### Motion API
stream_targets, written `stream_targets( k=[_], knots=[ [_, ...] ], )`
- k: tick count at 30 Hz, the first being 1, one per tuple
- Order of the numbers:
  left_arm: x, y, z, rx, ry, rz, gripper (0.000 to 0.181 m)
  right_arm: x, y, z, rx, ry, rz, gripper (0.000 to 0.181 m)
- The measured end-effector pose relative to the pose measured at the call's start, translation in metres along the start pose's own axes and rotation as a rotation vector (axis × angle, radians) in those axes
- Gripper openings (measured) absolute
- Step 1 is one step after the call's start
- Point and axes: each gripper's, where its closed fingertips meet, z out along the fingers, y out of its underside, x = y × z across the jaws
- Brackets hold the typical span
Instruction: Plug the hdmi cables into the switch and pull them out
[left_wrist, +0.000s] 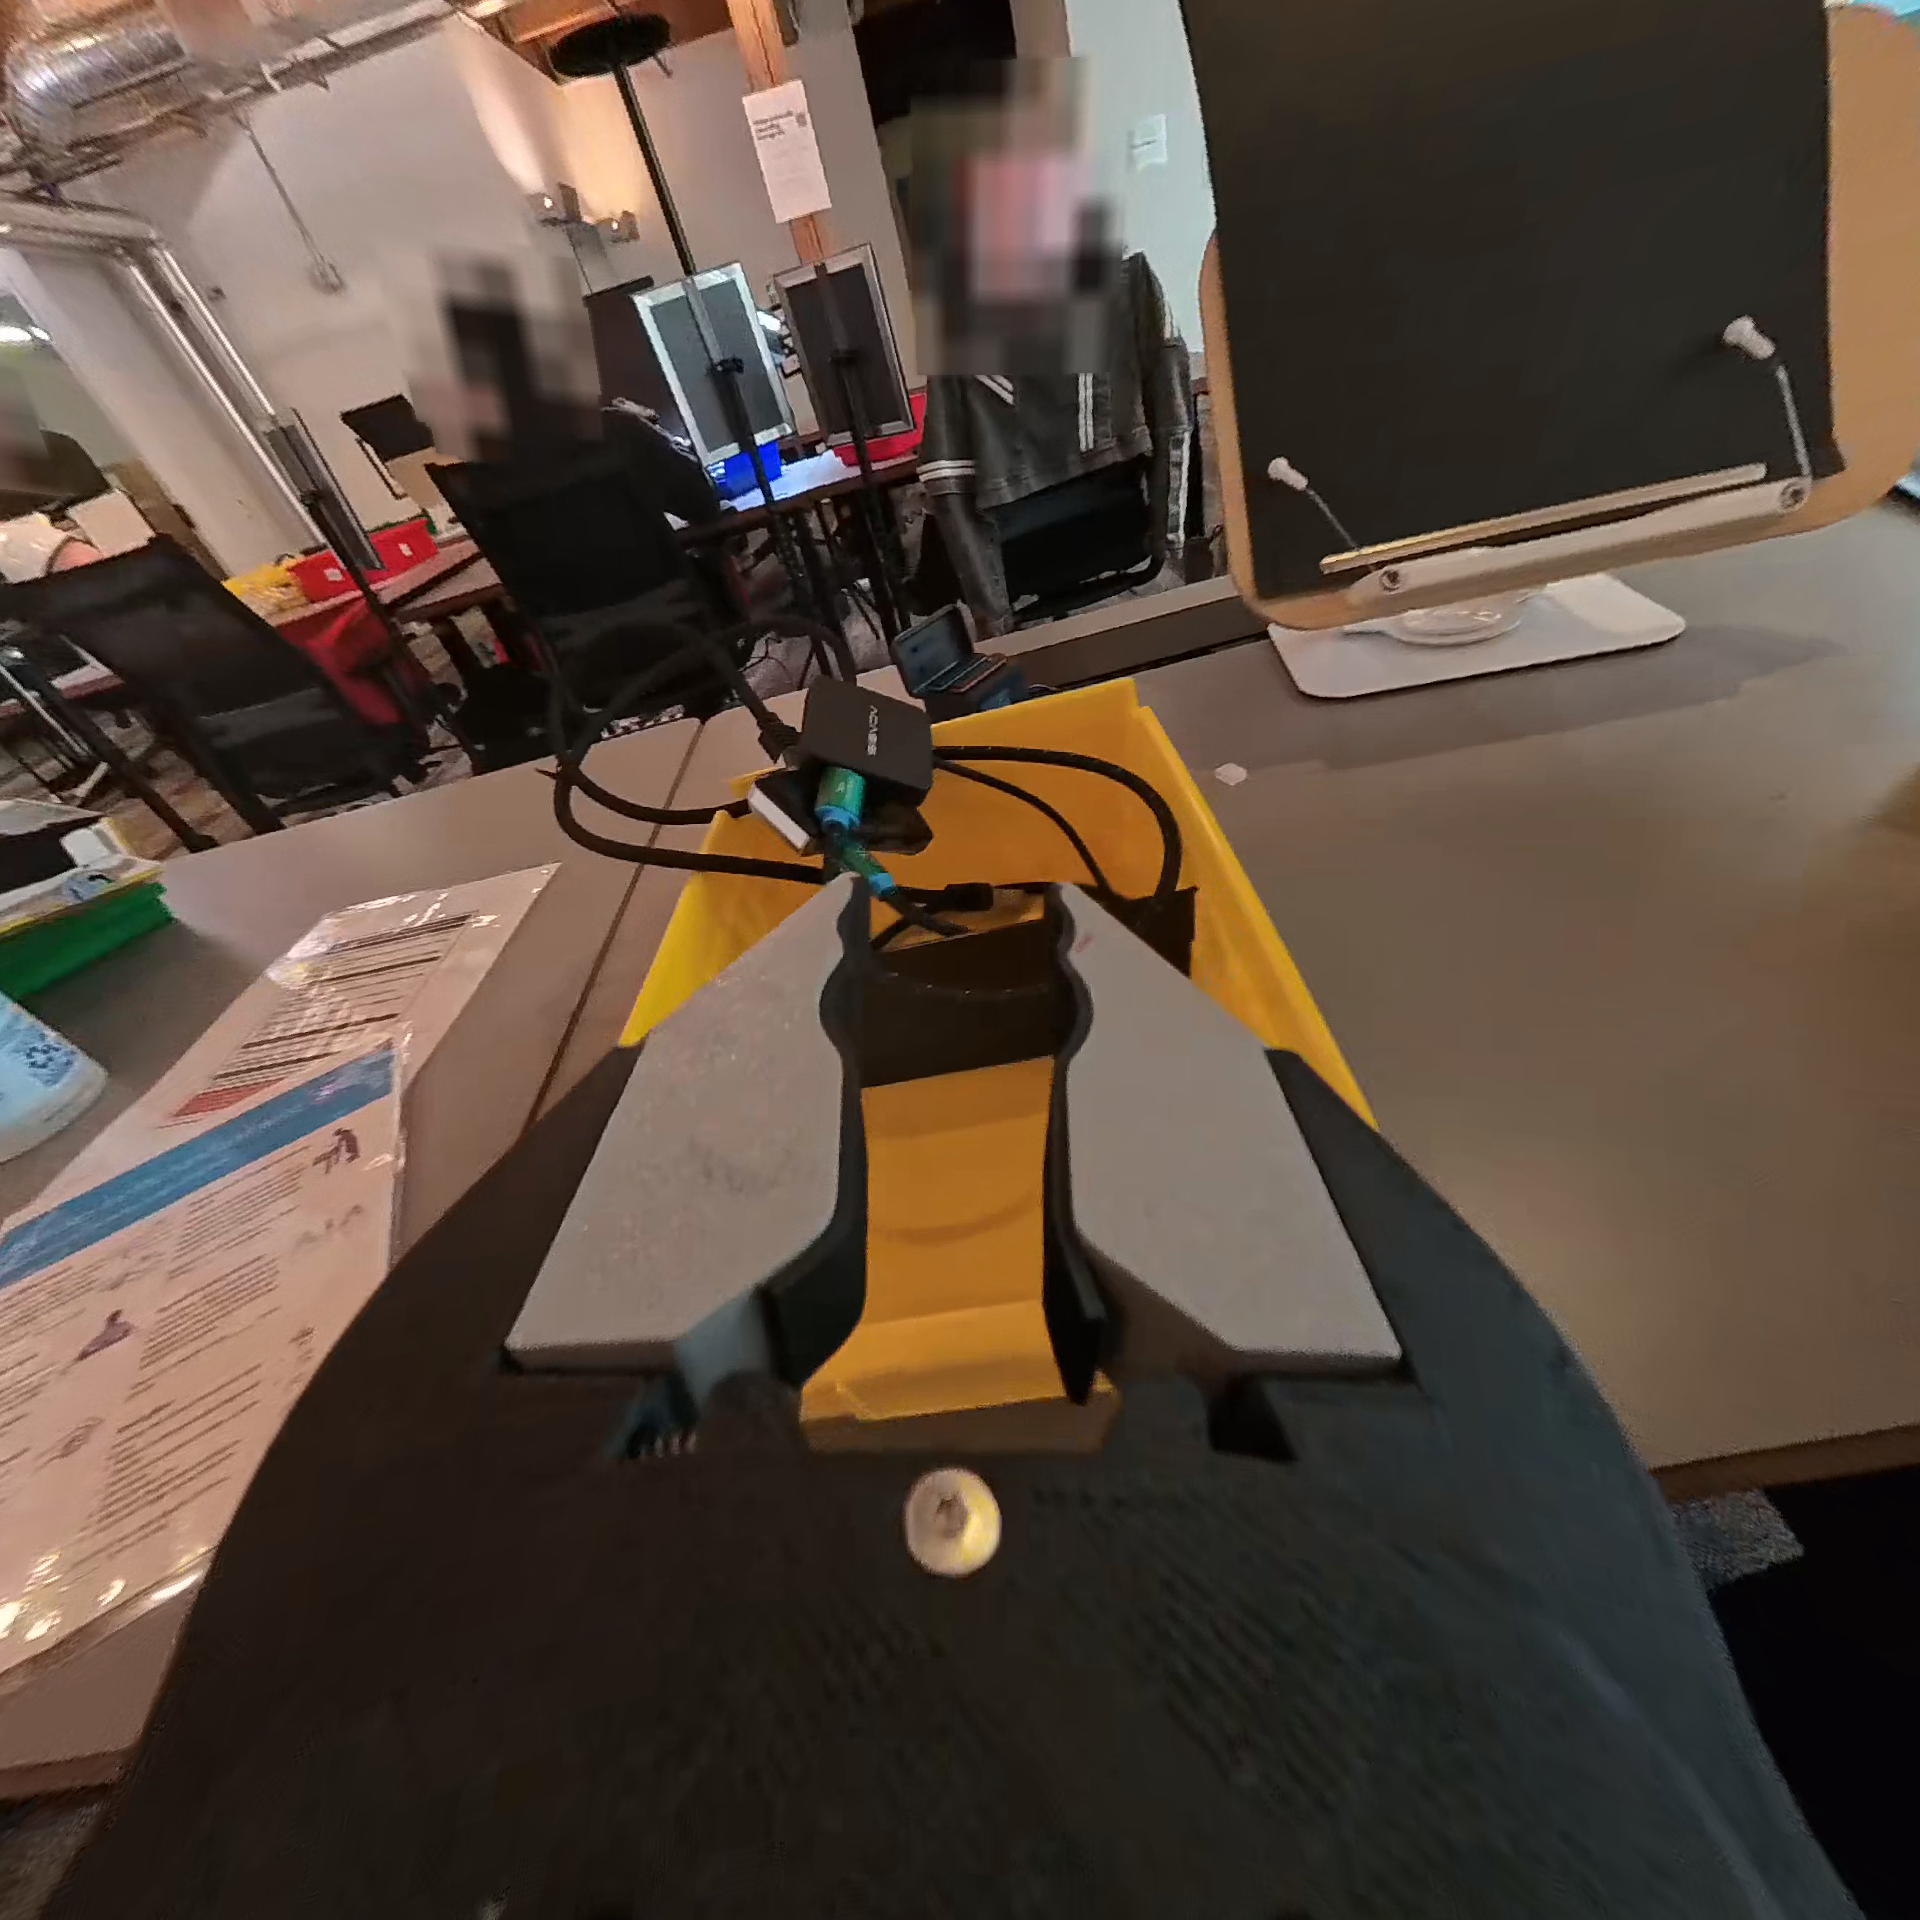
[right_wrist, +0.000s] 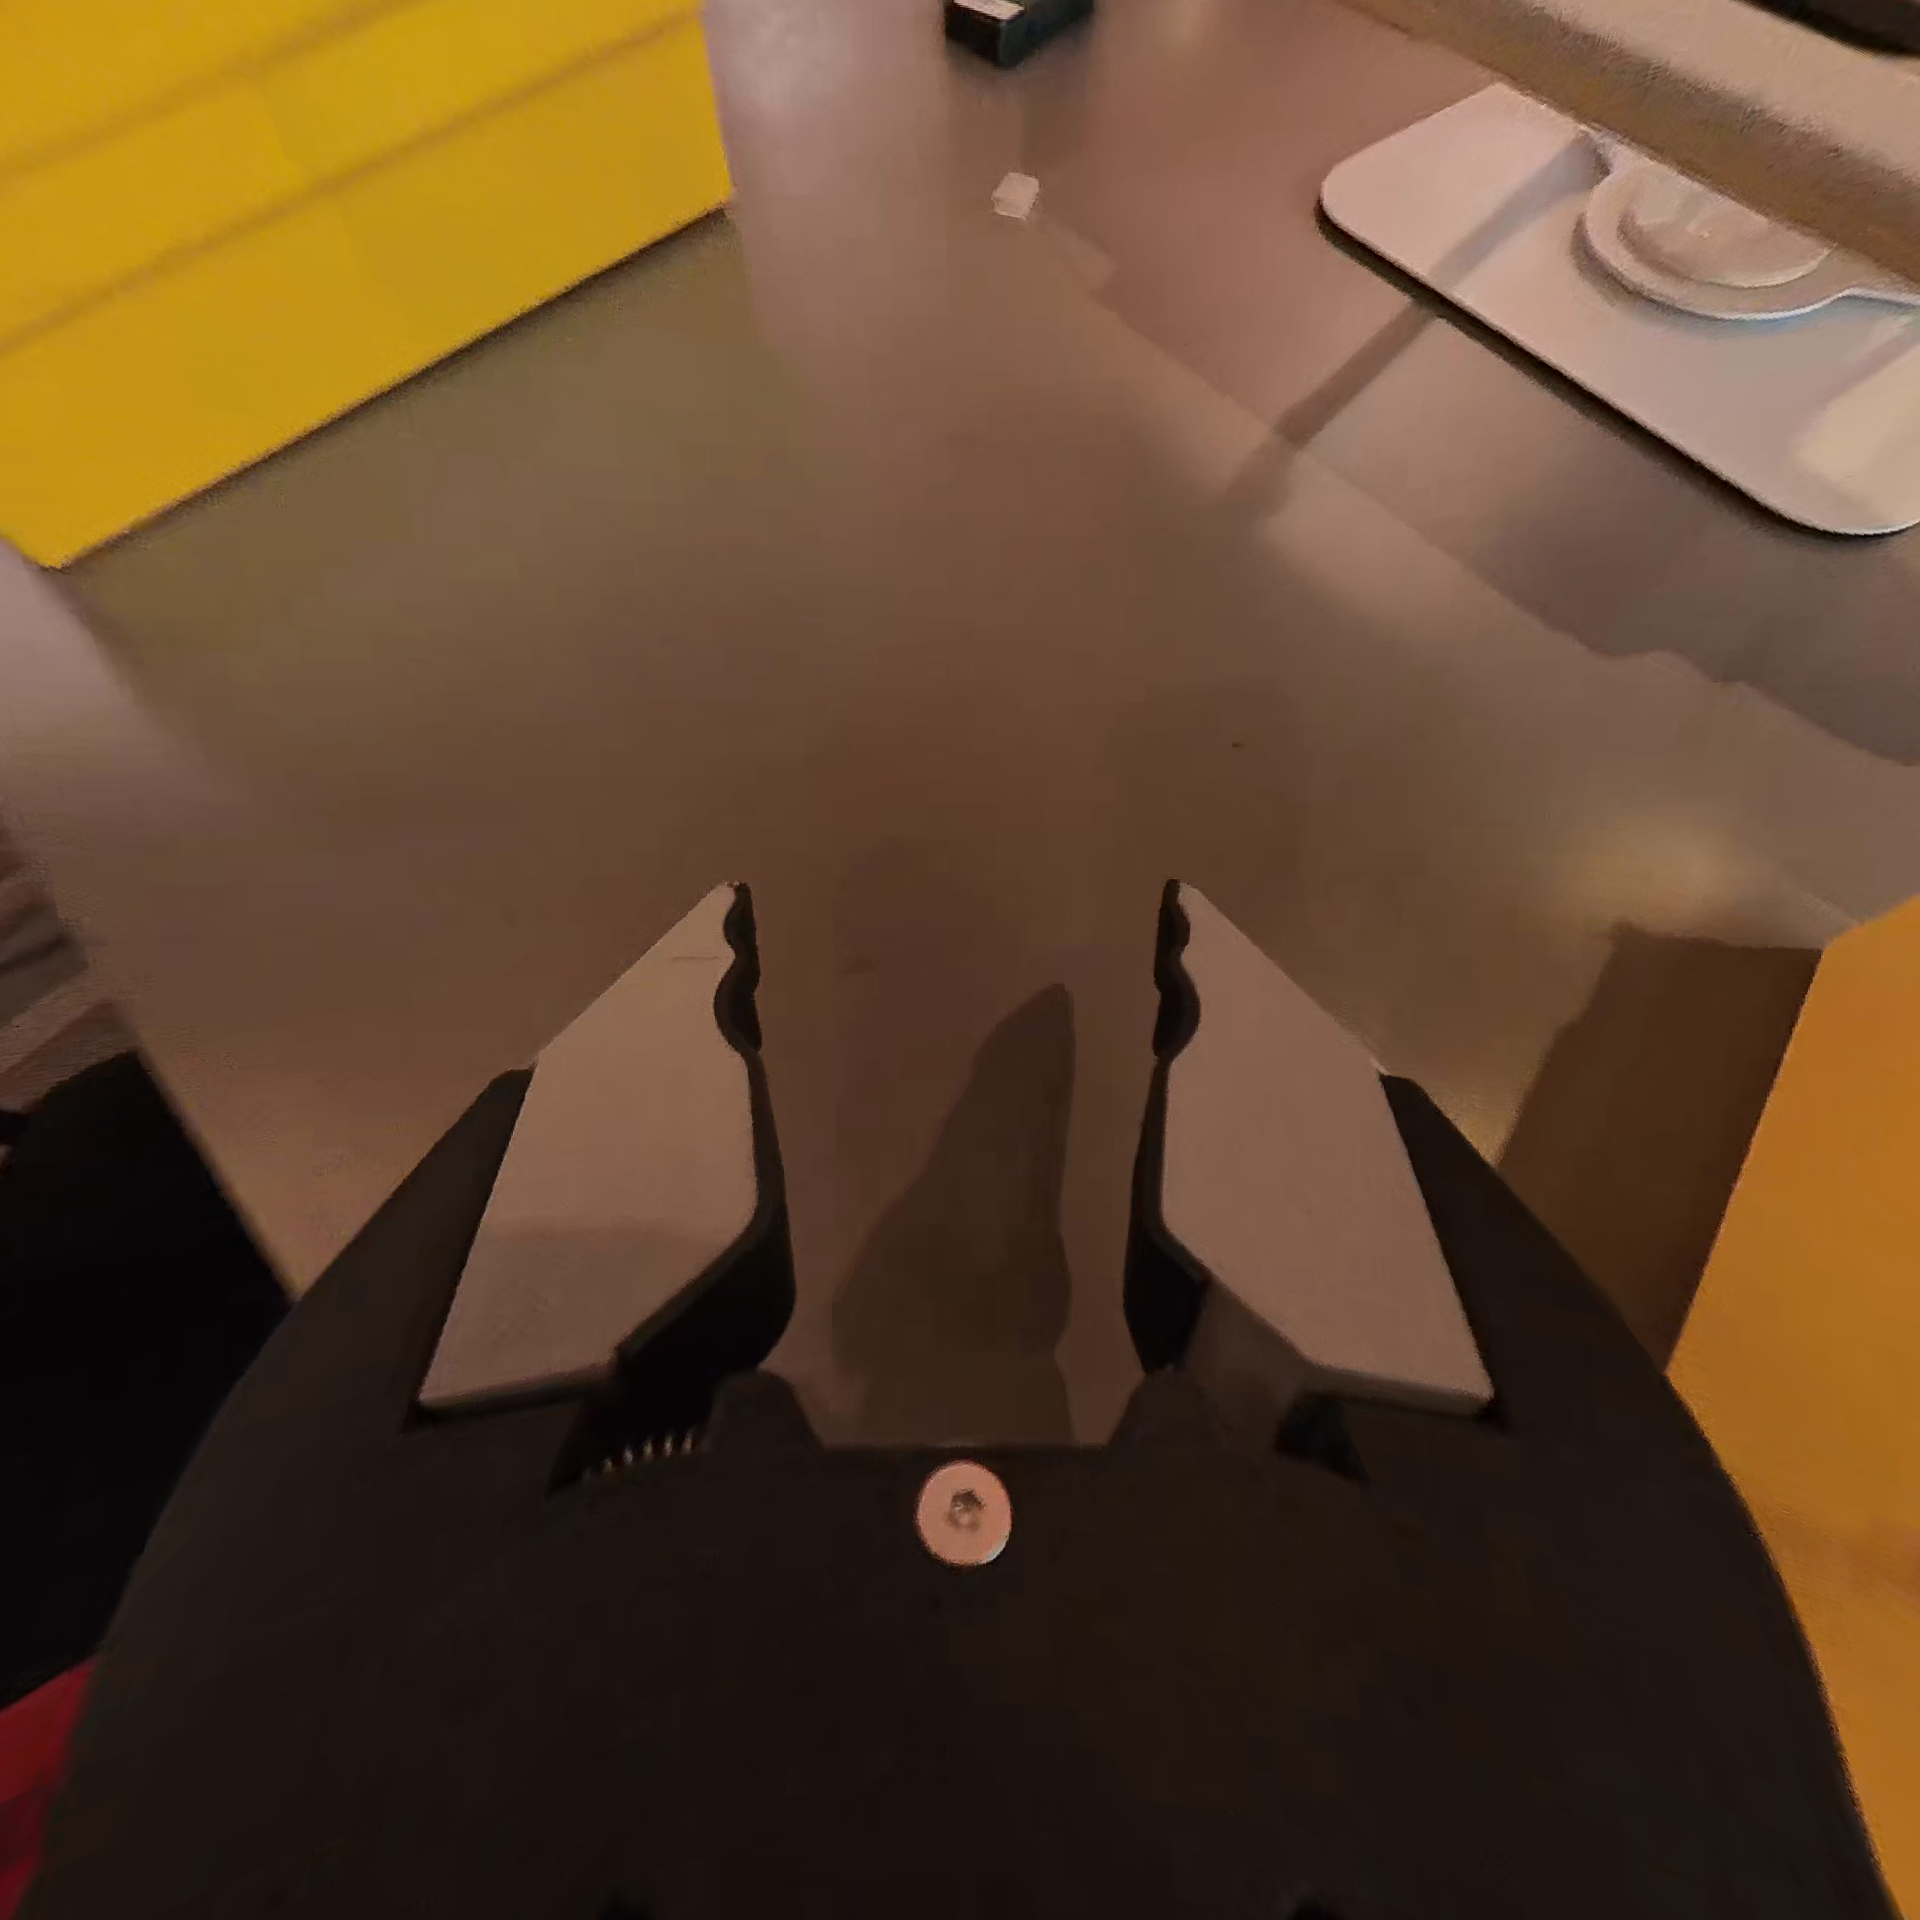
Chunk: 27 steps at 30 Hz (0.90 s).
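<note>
Meanwhile, the left gripper (left_wrist: 961, 914) clenches a black block (left_wrist: 961, 1013) over the yellow bin (left_wrist: 1195, 831), where the black switch (left_wrist: 868, 743) sits tangled in cables (left_wrist: 1122, 800); the right gripper (right_wrist: 956, 894) hangs spread wide above the bare grey table (right_wrist: 935, 623)

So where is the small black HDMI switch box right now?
In the left wrist view, the small black HDMI switch box sits at the far end of the yellow plastic bin, black cables trailing from it, beyond the left tool.
</note>
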Motion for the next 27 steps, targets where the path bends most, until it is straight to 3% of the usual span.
stream_targets(
  k=[5, 22, 27],
  knots=[
    [-0.001, -0.002, -0.003, 0.008, 0.018, -0.015, 0.03, 0.018, 0.018, 0.02, -0.057, 0.069, -0.044, 0.071],
    [-0.012, 0.023, 0.005, -0.078, -0.019, 0.005, 0.035, 0.015, 0.025, 0.022, -0.102, 0.039, -0.062, 0.061],
    [0.008, 0.034, 0.006, -0.11, 0.113, 0.089, 0.043, 0.014, 0.023, 0.021, -0.09, 0.025, -0.051, 0.06]
  ],
)
